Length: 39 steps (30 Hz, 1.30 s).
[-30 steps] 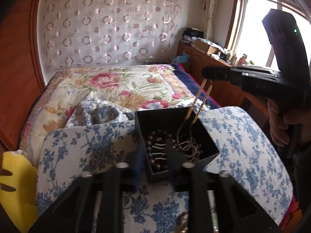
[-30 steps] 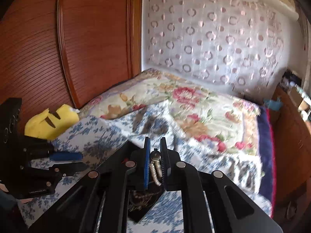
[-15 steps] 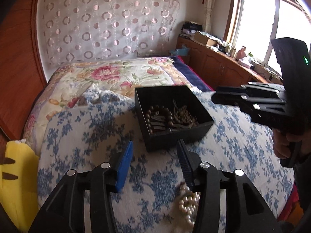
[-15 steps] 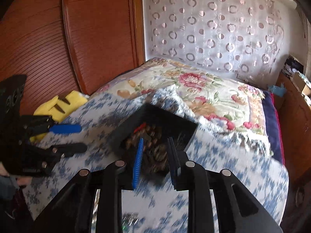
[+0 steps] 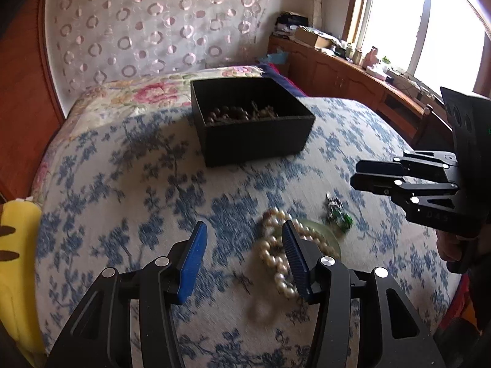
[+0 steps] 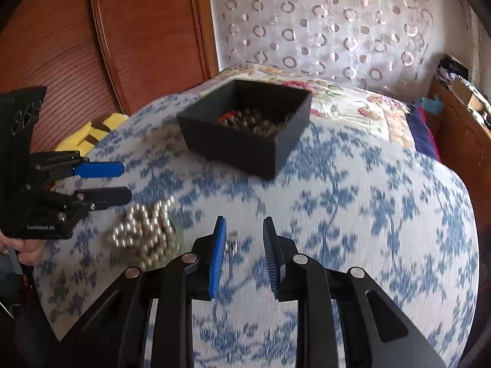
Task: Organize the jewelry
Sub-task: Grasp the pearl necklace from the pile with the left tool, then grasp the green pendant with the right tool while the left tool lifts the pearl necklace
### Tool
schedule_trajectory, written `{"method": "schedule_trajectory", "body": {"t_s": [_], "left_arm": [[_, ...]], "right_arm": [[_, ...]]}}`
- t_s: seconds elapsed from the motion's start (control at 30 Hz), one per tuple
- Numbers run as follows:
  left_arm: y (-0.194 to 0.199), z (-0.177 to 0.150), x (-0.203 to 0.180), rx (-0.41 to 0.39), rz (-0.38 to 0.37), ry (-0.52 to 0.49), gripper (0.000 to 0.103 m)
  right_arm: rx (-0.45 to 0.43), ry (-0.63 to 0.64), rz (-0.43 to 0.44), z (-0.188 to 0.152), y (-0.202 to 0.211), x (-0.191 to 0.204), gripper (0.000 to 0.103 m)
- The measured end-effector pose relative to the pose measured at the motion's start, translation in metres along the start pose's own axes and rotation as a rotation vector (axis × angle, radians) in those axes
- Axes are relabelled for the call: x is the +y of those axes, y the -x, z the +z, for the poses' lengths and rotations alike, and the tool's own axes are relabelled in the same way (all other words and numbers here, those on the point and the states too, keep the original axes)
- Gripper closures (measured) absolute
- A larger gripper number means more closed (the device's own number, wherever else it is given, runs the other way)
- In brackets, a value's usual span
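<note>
Since the box [image 5: 251,122] already holds beads and chains, what remains loose is the cluster on the bed [image 5: 122,184] nearest the person: a pearl string [image 5: 277,257], a pale green bangle [image 5: 330,239] partly under it, and a small dark green piece [image 5: 337,213] just beside them.

The left gripper [image 5: 242,257] hangs half open and empty, its jaws apart. The pearls lie slightly to its right; its right finger overlaps the string in the left view, though whether it touches I cannot tell. The string is heaped, running roughly along the gripper's pointing line, so a small shift rightward would probably bring the heap between the jaws.

The right gripper [image 6: 242,254] is empty too, its jaws a narrow way apart. In its own view a small pale item [image 6: 231,245], blurred, shows low between the fingers, just beside the blue pad; I judge it the small piece, but the blur leaves that uncertain. The pearls [image 6: 144,233] lie to its left, nearer the left gripper [image 6: 125,182].

So the left looks better placed for the pearls, the right for the small piece.

The left view alone shows the bangle and the green colour of the small piece. The right view shows a red item in the box and the left gripper's jaws from the side, standing above the pearls.
</note>
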State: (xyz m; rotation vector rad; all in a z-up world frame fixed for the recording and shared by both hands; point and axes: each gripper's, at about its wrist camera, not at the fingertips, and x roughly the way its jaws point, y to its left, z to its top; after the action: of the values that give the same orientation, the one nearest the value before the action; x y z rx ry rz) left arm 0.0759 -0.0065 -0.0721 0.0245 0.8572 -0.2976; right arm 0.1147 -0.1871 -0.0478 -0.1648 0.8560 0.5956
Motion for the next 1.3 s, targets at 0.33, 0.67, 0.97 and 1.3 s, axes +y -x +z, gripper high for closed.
{"method": "schedule_trajectory", "body": {"t_s": [0.33, 0.67, 0.97, 1.3], "left_arm": [[0.002, -0.025, -0.011, 0.037, -0.025, -0.004, 0.055], [0.005, -0.03, -0.012, 0.034, -0.093, 0.03, 0.072], [0.015, -0.028, -0.018, 0.01, -0.124, 0.029, 0.097], [0.047, -0.005, -0.013, -0.092, -0.095, 0.022, 0.097]], "right_arm": [[0.03, -0.009, -0.007, -0.026, 0.003, 0.008, 0.076], [0.028, 0.02, -0.013, -0.027, 0.002, 0.02, 0.076], [0.03, 0.016, -0.016, -0.034, 0.007, 0.02, 0.076], [0.017, 0.021, -0.015, -0.029, 0.008, 0.019, 0.076]]}}
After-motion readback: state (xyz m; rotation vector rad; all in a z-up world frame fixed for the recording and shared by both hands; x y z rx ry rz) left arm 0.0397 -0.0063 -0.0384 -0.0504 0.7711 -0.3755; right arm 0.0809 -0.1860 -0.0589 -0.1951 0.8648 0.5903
